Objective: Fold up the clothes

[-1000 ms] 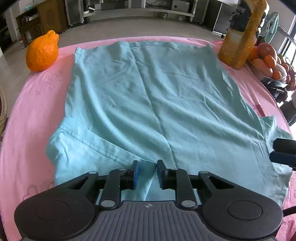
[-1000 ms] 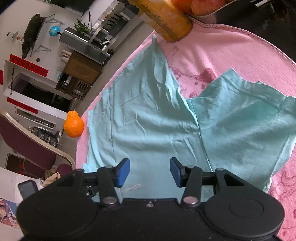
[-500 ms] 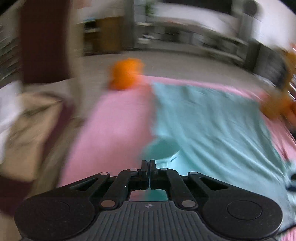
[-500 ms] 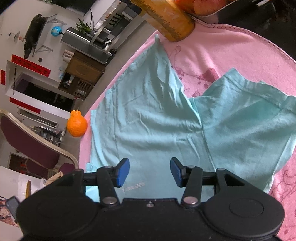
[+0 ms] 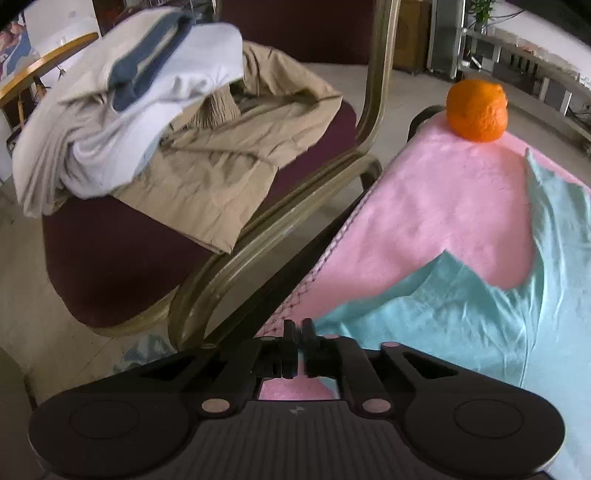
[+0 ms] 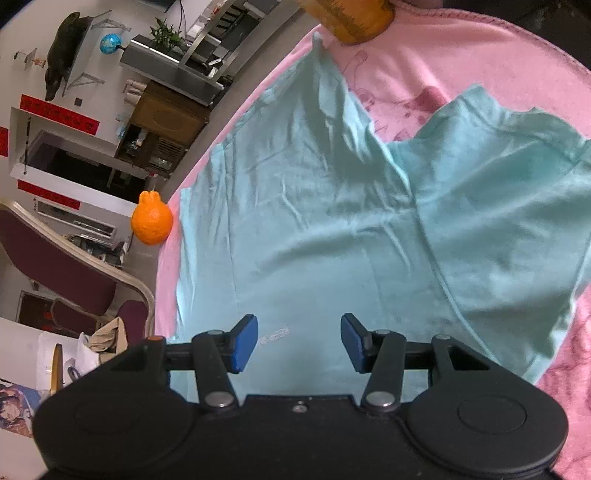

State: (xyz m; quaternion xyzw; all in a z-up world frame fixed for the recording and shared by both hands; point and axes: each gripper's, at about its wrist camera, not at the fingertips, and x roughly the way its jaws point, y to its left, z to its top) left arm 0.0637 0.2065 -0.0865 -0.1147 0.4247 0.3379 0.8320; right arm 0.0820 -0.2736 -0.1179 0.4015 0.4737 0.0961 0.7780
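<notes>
A light teal T-shirt (image 6: pixel 332 221) lies spread on a pink cloth (image 6: pixel 461 48) that covers the table. My right gripper (image 6: pixel 299 339) hovers open over the shirt near its printed label, with nothing between its blue pads. In the left wrist view the shirt's left sleeve (image 5: pixel 498 325) lies drawn out toward the table's left edge. My left gripper (image 5: pixel 297 330) sits at that edge, its jaws opening with only a narrow slit between them. The sleeve's tip ends right beside the right finger, and I see no cloth in the slit.
An orange citrus fruit (image 5: pixel 476 110) sits at the table's far left corner. A maroon chair (image 5: pixel 373 92) stands close to the left edge, with a pile of beige and white clothes (image 5: pixel 166 147) on it. A yellow jar (image 6: pixel 351 18) stands beyond the shirt.
My left gripper swung left from the shirt's near hem to the table's left edge, shut on the way, and now shows a thin slit. The right gripper stayed put.
</notes>
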